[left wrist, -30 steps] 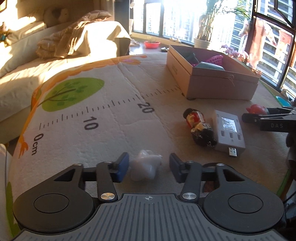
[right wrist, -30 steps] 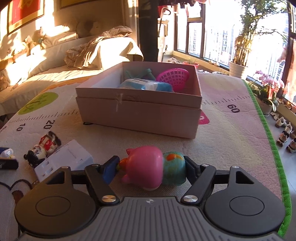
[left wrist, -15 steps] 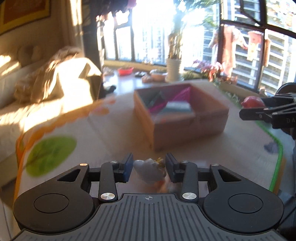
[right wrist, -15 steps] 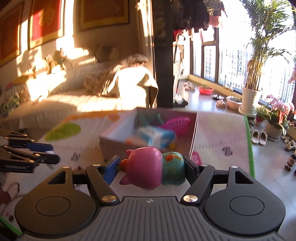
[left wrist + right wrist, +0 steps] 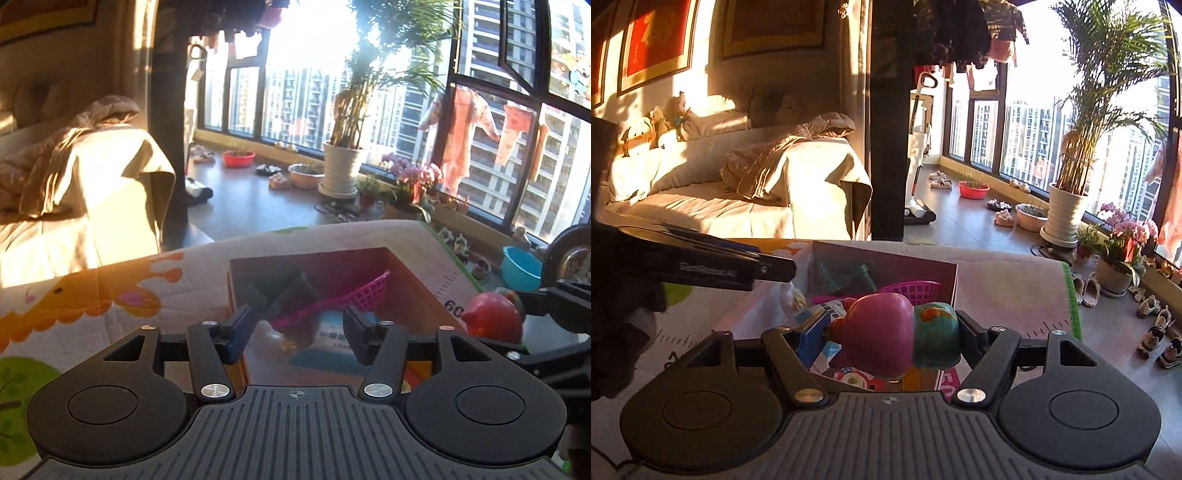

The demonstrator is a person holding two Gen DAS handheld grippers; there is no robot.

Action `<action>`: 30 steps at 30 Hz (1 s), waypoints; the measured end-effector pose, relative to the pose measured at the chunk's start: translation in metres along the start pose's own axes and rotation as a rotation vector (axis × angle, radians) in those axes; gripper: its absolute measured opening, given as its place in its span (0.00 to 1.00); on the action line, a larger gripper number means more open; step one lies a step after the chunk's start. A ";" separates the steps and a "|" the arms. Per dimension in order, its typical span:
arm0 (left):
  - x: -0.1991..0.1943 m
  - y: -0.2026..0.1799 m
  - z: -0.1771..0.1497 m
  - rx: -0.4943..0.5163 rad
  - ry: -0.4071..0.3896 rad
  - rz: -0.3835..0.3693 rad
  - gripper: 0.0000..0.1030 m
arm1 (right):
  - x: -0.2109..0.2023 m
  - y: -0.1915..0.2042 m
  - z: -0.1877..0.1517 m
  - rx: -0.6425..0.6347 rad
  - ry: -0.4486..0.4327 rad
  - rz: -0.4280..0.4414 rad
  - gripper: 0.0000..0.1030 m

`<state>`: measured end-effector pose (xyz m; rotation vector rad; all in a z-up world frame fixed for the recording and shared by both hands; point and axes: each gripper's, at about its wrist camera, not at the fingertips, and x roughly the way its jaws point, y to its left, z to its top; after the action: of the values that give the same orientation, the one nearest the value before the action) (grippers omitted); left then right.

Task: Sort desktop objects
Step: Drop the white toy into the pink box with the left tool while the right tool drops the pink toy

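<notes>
Left hand-held gripper (image 5: 297, 334) hangs over the open cardboard box (image 5: 413, 280), its jaws opening. Between them, touching neither pad, a small white toy (image 5: 271, 338) sits below, inside the box near its left wall. Behind the toy in the box lie a pink mesh basket (image 5: 354, 295), a dark green thing (image 5: 291, 291) and a blue-and-white packet (image 5: 332, 338). The box stands on a counter covered with a printed mat (image 5: 110, 291) showing an orange cartoon animal and a ruler scale. At the right edge of this view the right hand-held gripper (image 5: 517, 314) holds a pink pig toy (image 5: 493, 317) just beside the box's right wall.

Seen from the right wrist, the right hand-held gripper (image 5: 892, 334) is clamped at a middling width on the pink pig toy (image 5: 879, 332), whose teal back end (image 5: 936, 334) presses against the right pad. It hovers above the near side of the box (image 5: 886, 256), where the pink mesh basket (image 5: 916, 286) and the packet (image 5: 827, 308) show beneath. The left hand-held gripper (image 5: 768, 267) reaches in from the left edge above the box's left side, with the white toy (image 5: 792, 293) just under its tip. Whether that toy is resting or in the air cannot be told.
</notes>
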<state>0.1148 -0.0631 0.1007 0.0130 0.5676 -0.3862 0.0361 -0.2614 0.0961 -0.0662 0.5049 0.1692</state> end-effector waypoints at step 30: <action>-0.077 0.022 -0.123 0.055 0.152 0.093 0.95 | 0.061 -0.006 -0.017 0.110 0.143 -0.170 0.41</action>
<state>-0.0010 -0.0012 0.0353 0.1221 0.7038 -0.3120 0.0816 -0.2597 0.0522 -0.0139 0.6475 -0.0296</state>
